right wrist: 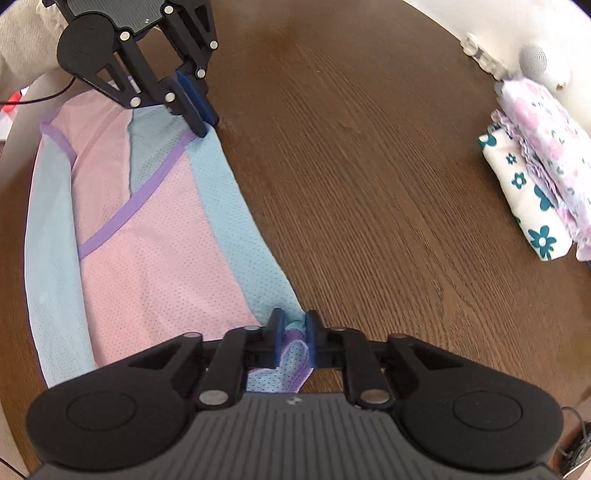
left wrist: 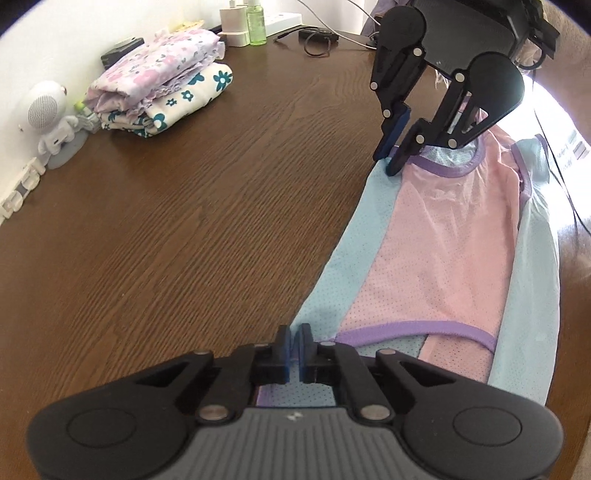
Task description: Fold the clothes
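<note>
Counted on the brown wooden surface (left wrist: 207, 206): one pink-and-blue mesh top (left wrist: 454, 236) with purple trim, spread flat. Two folded garments in one stack near the wall, namely one lilac floral piece (left wrist: 162, 66) on top and one white piece with teal flowers (left wrist: 184, 99) beneath. Two grippers, the left gripper (left wrist: 294, 338) and the right gripper (right wrist: 293, 325), each with two blue-padded fingers (left wrist: 282, 341), four in all. One small white astronaut figure (left wrist: 51, 122). One green bottle (left wrist: 256, 22). Two white chargers (left wrist: 233, 18), stacked, as far as could be told. One dark box (left wrist: 122, 51) behind the stack. Cables near the far edge too tangled to count.
</note>
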The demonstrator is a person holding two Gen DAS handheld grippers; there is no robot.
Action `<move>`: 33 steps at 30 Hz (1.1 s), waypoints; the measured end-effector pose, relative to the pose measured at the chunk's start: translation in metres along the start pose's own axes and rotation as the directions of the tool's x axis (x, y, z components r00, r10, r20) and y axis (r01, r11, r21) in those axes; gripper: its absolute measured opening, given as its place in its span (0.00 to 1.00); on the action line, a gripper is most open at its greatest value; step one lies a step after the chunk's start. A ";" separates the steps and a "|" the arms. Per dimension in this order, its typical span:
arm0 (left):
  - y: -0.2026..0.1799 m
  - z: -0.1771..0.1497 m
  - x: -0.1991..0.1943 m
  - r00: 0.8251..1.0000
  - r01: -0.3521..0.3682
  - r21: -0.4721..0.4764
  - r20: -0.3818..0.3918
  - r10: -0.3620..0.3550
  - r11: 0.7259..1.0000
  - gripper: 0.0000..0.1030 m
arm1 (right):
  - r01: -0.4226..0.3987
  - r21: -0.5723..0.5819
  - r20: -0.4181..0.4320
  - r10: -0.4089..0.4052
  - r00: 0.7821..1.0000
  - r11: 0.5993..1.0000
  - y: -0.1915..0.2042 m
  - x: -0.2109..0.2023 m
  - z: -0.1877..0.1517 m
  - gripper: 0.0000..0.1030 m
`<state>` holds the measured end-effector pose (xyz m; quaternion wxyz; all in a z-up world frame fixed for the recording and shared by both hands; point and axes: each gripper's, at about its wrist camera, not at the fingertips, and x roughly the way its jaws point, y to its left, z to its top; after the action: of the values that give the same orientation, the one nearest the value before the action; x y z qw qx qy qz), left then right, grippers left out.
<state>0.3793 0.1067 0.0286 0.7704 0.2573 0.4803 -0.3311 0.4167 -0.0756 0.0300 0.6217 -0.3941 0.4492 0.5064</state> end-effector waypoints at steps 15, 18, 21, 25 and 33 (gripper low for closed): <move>-0.087 -0.023 -0.039 0.939 -0.333 0.116 0.127 0.319 0.936 0.05 | 0.327 -0.197 0.155 -0.300 0.941 0.925 0.097 -0.048 -0.020 0.03; -0.081 -0.015 -0.038 0.940 -0.328 0.073 0.123 0.318 0.942 0.10 | 0.370 -0.232 0.151 -0.343 0.927 0.899 0.107 -0.044 -0.020 0.03; -0.074 -0.004 -0.029 0.947 -0.315 0.097 0.099 0.306 0.944 0.29 | 0.401 -0.264 0.156 -0.372 0.915 0.877 0.118 -0.041 -0.022 0.03; -0.055 0.005 -0.006 0.958 -0.285 0.133 0.021 0.285 0.949 0.34 | 0.432 -0.316 0.184 -0.392 0.901 0.845 0.125 -0.038 -0.025 0.03; -0.009 0.015 0.002 0.995 -0.098 0.035 -0.023 0.099 0.995 0.32 | 0.473 -0.366 0.229 -0.415 0.880 0.801 0.130 -0.043 -0.036 0.03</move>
<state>0.3820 0.0899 0.0323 0.7753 0.2977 0.4710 -0.2973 0.2791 -0.0980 0.0563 0.6552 -0.5745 0.1831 0.4552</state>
